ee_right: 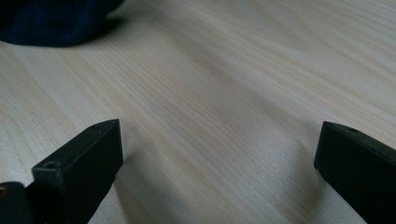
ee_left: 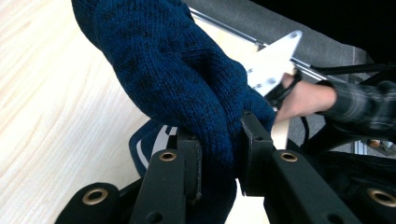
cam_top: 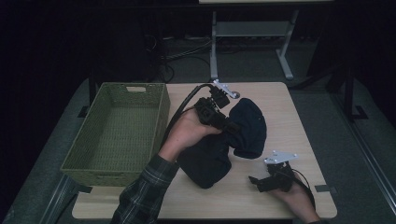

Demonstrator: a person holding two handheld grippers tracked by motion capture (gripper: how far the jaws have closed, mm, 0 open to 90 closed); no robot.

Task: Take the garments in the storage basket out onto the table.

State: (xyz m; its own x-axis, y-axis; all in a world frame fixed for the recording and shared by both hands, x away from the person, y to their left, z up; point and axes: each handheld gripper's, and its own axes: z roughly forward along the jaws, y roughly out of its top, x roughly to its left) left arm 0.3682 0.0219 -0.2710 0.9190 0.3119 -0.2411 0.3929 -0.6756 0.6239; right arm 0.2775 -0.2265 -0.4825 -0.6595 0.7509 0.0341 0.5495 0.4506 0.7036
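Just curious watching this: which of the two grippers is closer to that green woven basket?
Left. The left gripper, clamped on the dark blue knit garment, is a little right of the basket; the right gripper sits farther right, open.

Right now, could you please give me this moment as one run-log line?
left gripper: shut on knit | right gripper: open over table | basket: holds nothing

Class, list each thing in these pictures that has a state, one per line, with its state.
Knit garment: bunched on the table, a fold pinched.
Left hand-held gripper: shut on the knit garment.
Right hand-held gripper: open, nothing between its jaws, low over the table.
Basket: upright, empty.
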